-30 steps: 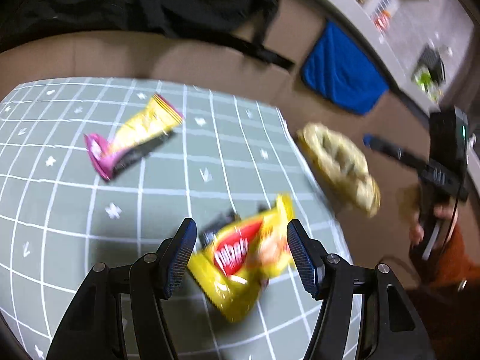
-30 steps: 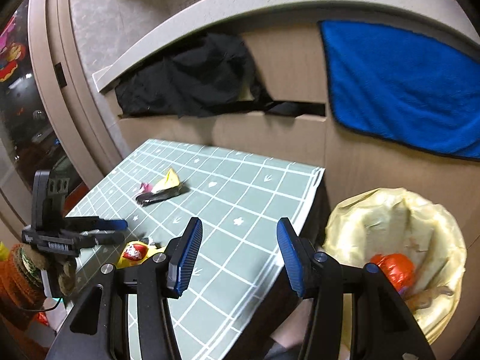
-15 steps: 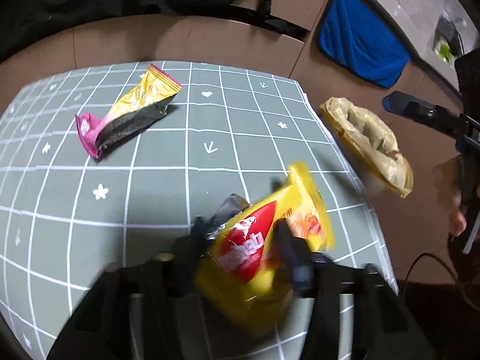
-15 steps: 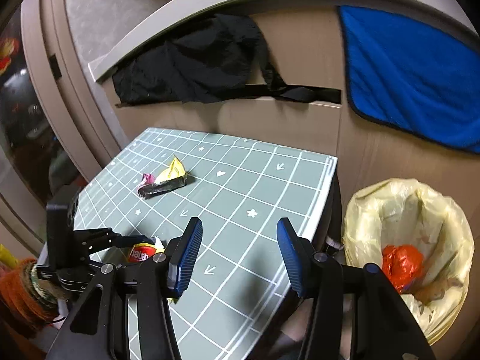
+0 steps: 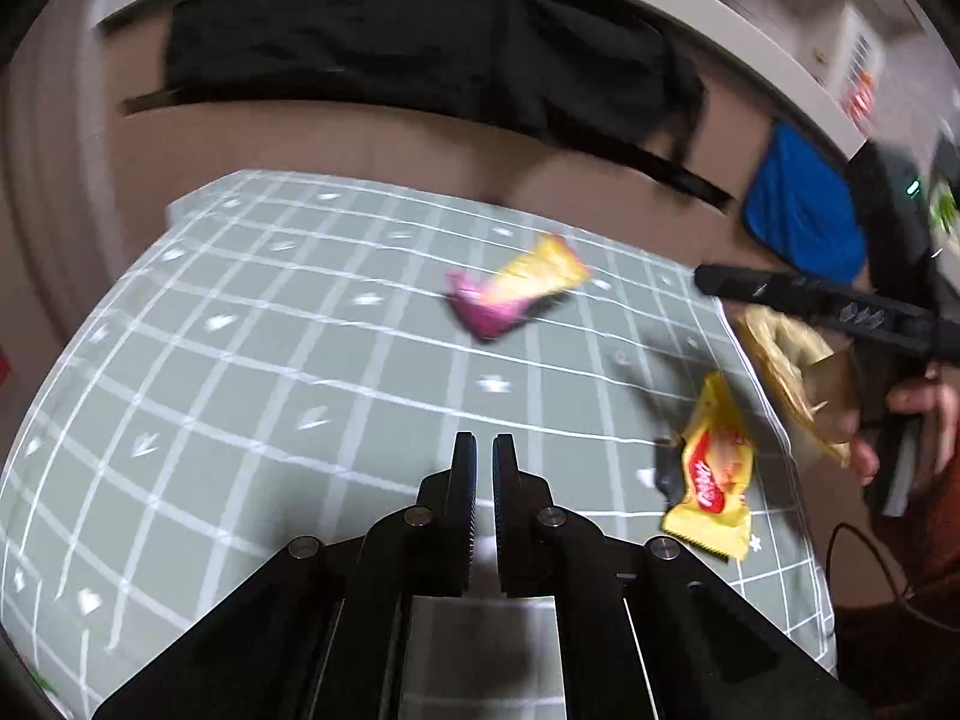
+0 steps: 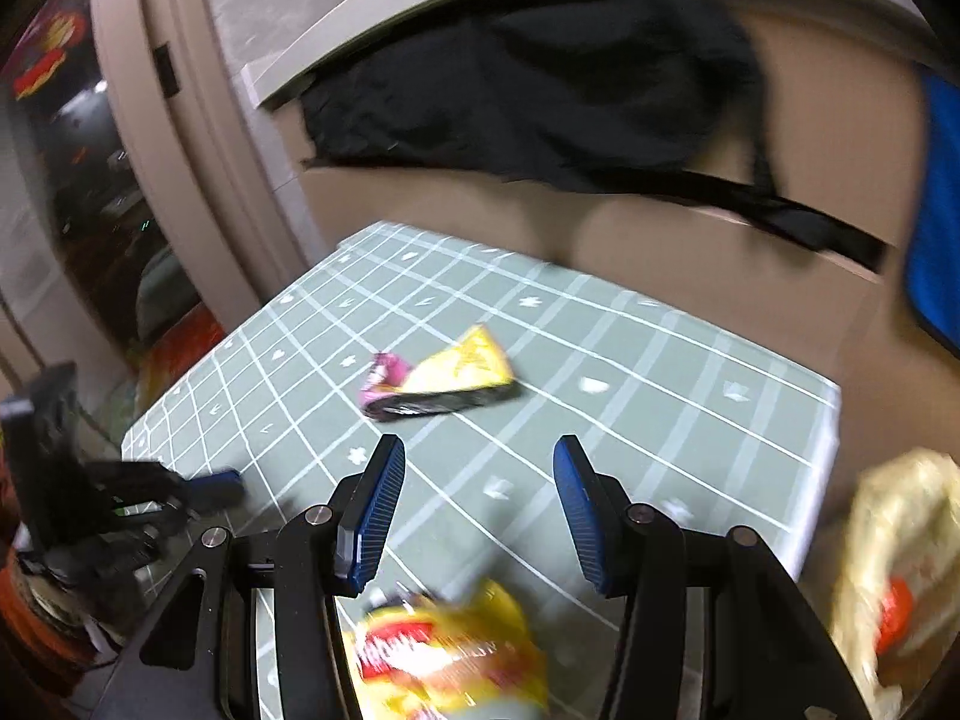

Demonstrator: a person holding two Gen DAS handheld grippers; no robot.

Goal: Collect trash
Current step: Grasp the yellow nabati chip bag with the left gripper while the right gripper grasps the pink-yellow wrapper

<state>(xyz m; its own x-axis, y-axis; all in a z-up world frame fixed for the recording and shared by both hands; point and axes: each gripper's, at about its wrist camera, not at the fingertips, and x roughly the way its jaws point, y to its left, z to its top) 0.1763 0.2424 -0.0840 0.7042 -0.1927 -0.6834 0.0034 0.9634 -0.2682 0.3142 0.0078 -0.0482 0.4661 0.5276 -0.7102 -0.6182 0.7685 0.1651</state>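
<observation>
green grid mat (image 5: 270,360) with 2 snack wrappers, left gripper (image 5: 483,468) jaws together, right gripper (image 6: 477,510) jaws apart

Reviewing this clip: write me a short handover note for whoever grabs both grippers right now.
Left gripper: shut, holding nothing, above the mat's near edge.
Right gripper: open, empty, over the mat's right part.
Red-and-yellow snack wrapper: loose on the green grid mat near its right edge, just below the right gripper in the right wrist view.
Pink-and-yellow wrapper: lying mid-mat, untouched.
Yellow trash bag: beside the mat's right edge, already holding something red-orange.
Done: nothing from the mat is in hand.
Left: pick up both wrappers and drop them in the bag.
</observation>
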